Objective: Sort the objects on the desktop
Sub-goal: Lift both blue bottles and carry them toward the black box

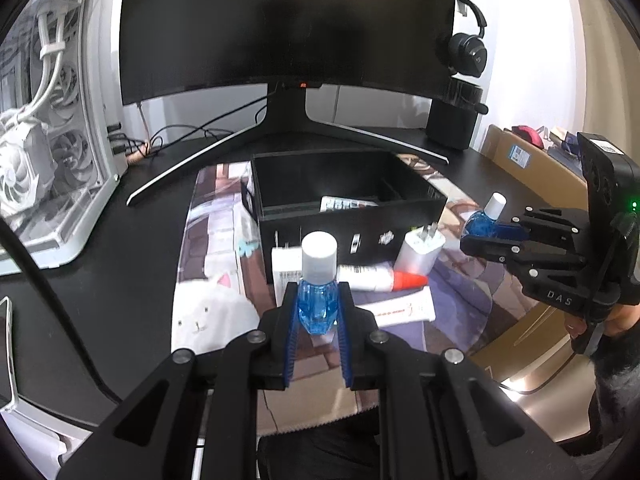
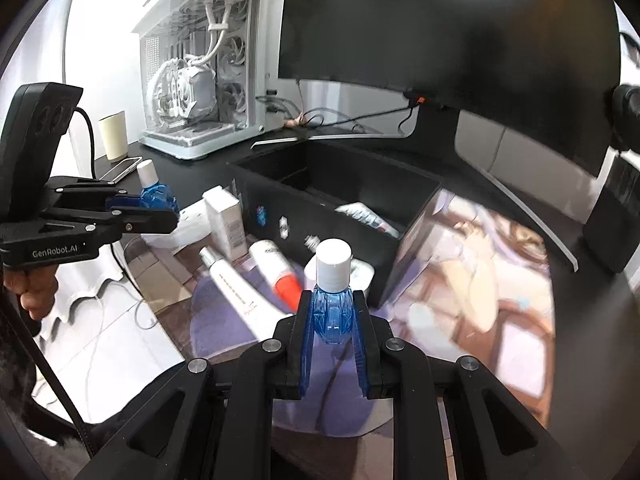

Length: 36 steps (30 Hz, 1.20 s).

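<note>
Left gripper (image 1: pixel 318 312) clamping a blue bottle with a white cap (image 1: pixel 319 280) between its blue-lined fingers (image 1: pixel 295 332), narrowed to the bottle's width, holding it upright and lifted in front of the black organizer box (image 1: pixel 412 206). Right gripper (image 2: pixel 334 316) gripping a second blue bottle (image 2: pixel 333 280) the same way, also upright, hanging off the box's front right corner. Lying just in front of the box on the printed desk mat (image 1: pixel 208 312): a red-capped tube (image 1: pixel 380 278), a long white tube (image 1: pixel 404 312), a white carton (image 1: pixel 286 270) and a white plug adapter (image 1: pixel 420 250) leaning against the front wall. Resting inside the box, a white packet (image 1: pixel 346 203). Standing behind the box, the dark monitor (image 1: pixel 288 24).
</note>
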Each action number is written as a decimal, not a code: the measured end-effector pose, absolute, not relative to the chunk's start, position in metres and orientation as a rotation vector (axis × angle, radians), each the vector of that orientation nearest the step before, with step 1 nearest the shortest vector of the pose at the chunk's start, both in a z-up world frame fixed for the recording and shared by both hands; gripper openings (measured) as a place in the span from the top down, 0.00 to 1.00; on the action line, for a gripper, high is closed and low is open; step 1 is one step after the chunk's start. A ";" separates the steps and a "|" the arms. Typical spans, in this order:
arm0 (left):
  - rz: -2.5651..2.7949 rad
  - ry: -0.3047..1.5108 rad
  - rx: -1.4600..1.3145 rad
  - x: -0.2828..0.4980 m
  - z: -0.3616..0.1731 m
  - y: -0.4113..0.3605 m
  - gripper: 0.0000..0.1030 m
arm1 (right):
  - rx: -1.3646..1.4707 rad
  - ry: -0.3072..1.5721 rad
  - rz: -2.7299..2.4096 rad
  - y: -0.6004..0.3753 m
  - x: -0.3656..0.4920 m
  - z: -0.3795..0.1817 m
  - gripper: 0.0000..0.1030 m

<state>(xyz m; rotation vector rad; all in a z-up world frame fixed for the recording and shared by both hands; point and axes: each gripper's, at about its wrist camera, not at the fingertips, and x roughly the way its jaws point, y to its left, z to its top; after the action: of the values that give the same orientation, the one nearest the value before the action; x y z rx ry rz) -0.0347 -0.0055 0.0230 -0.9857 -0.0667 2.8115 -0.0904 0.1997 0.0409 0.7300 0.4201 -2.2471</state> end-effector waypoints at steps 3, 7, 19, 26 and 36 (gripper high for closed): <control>2.802 -0.065 -0.956 -0.041 0.033 -0.005 0.85 | 0.706 0.423 -2.261 0.204 -0.095 0.052 0.83; 2.778 -0.082 -0.931 -0.052 0.043 -0.006 0.85 | 0.677 0.435 -2.255 0.206 -0.100 0.064 0.83; 2.779 -0.066 -0.906 -0.087 0.060 -0.005 0.85 | 0.642 0.466 -2.239 0.197 -0.121 0.085 0.83; 2.793 -0.061 -0.899 -0.106 0.065 -0.004 0.85 | 0.630 0.463 -2.233 0.188 -0.132 0.092 0.83; 2.806 -0.053 -0.897 -0.128 0.066 -0.003 0.85 | 0.620 0.461 -2.231 0.177 -0.148 0.096 0.83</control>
<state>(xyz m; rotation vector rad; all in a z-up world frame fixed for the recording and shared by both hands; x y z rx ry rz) -0.1282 -0.0029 0.0657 -0.8967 -0.0532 2.8056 -0.1475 0.1768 0.0963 0.6196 0.4613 -2.2305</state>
